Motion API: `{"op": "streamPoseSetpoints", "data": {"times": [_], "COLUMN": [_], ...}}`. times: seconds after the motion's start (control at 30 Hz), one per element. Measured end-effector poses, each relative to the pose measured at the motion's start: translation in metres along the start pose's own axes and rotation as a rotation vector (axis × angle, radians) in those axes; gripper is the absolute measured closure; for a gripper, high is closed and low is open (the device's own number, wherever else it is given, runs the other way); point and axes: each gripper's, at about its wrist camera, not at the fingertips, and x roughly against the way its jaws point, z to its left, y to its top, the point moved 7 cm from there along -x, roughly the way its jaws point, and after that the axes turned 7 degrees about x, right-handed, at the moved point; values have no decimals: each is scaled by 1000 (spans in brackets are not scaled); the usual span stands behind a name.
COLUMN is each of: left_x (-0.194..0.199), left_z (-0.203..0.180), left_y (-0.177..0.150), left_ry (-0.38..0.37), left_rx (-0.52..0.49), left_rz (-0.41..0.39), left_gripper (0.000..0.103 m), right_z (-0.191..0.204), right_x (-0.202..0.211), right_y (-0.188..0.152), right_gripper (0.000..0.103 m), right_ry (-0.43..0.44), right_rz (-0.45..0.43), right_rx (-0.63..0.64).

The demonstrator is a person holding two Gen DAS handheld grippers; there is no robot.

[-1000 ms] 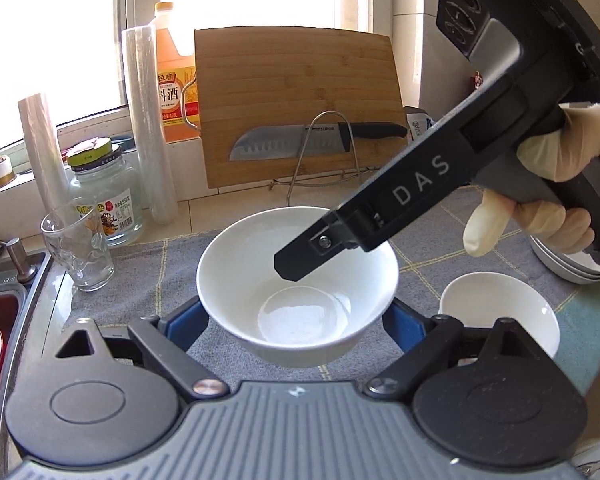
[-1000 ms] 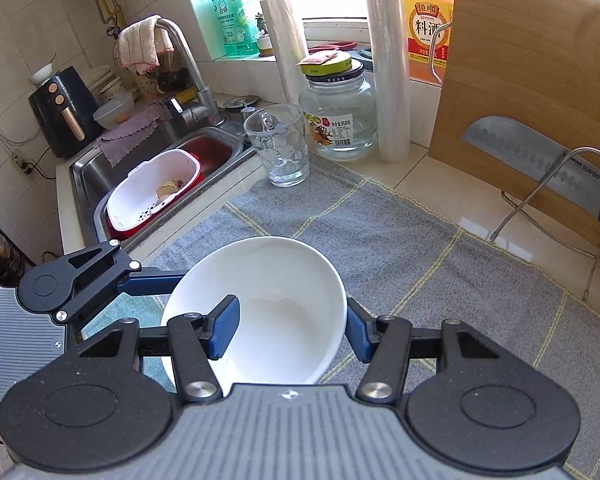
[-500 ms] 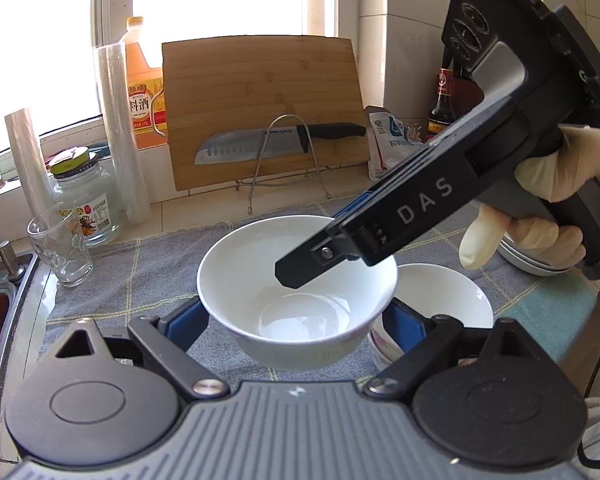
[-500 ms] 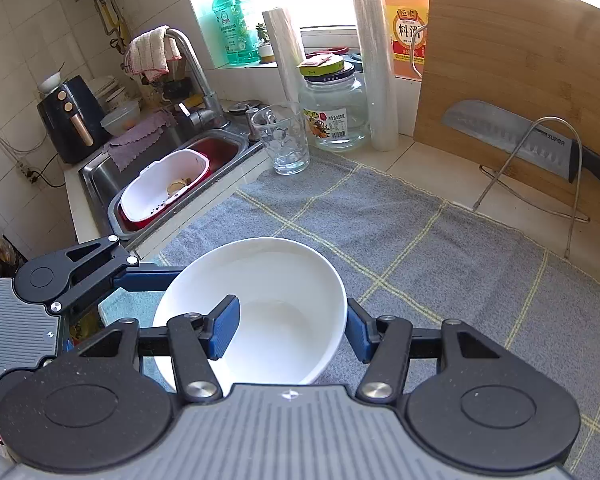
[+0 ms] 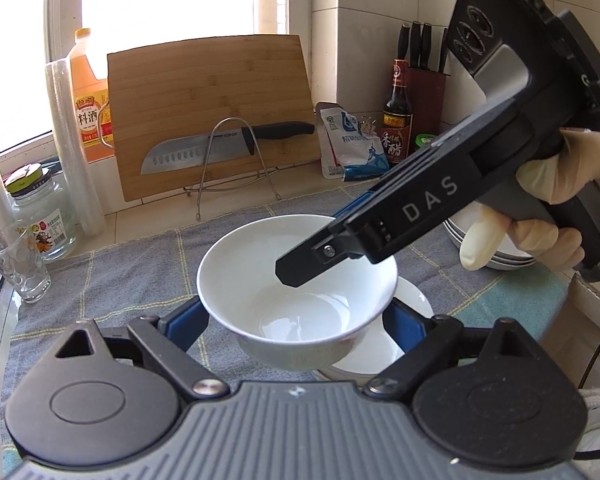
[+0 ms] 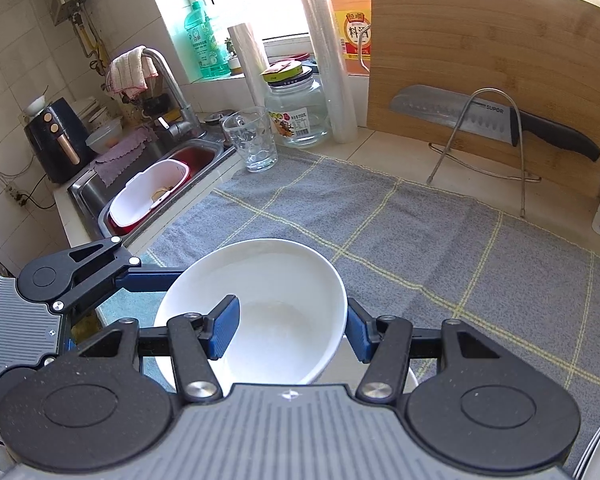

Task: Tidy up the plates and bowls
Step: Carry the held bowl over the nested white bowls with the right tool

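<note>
The right gripper (image 6: pixel 288 330) was clamped on the rim of a white bowl (image 5: pixel 296 280), 1 blue pad inside the wall and 1 outside, at the bowl's 3 o'clock side as the left camera saw it. The left gripper (image 5: pixel 296 318) stood wide, its 2 blue pads against the bowl's outer wall at 9 and 3 o'clock, cradling it from below; whether they pressed or merely touched I could not tell. The bowl hung just above a second white bowl (image 5: pixel 404 312), which sat on the grey checked cloth (image 5: pixel 140 264) and peeked out at the carried bowl's 4 o'clock.

Counted: 2 grippers, 2 bowls near them, 1 stack of white dishes (image 5: pixel 500 248) behind the gloved hand (image 5: pixel 540 216), 1 drinking glass (image 5: pixel 18 264), 1 lidded jar (image 5: pixel 40 216), 1 cutting board (image 5: pixel 212 108), 1 knife (image 5: pixel 220 146) on a wire stand.

The left wrist view alone showed the gloved hand, the dish stack, a dark sauce bottle (image 5: pixel 398 108), a knife block (image 5: pixel 426 92) and a pouch (image 5: pixel 348 144) at 1 o'clock. The right wrist view alone showed the sink (image 6: pixel 148 188) at 10 o'clock, with a faucet (image 6: pixel 172 88), a green soap bottle (image 6: pixel 200 40) and a white and red basin (image 6: pixel 148 196).
</note>
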Motion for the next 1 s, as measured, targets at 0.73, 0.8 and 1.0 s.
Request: {"op": "streamPoseSetpoints", "data": {"times": [0.73, 0.8, 1.0], "left_x": [-33, -34, -37], "left_z": [-33, -34, -34], "left_y": [-12, -13, -14], "left_ry": [-81, -80, -75], "left_rx": [-2, -1, 8], "left_rz": [89, 98, 111], "left_gripper": [10, 10, 10], "right_z": [-32, -33, -32], "right_x": [6, 5, 3], "right_y": [-38, -41, -44], "right_gripper": [41, 41, 40], "right_ry": [-45, -44, -47], "right_rz": [52, 57, 62], "right_rx": [-76, -77, -64]}}
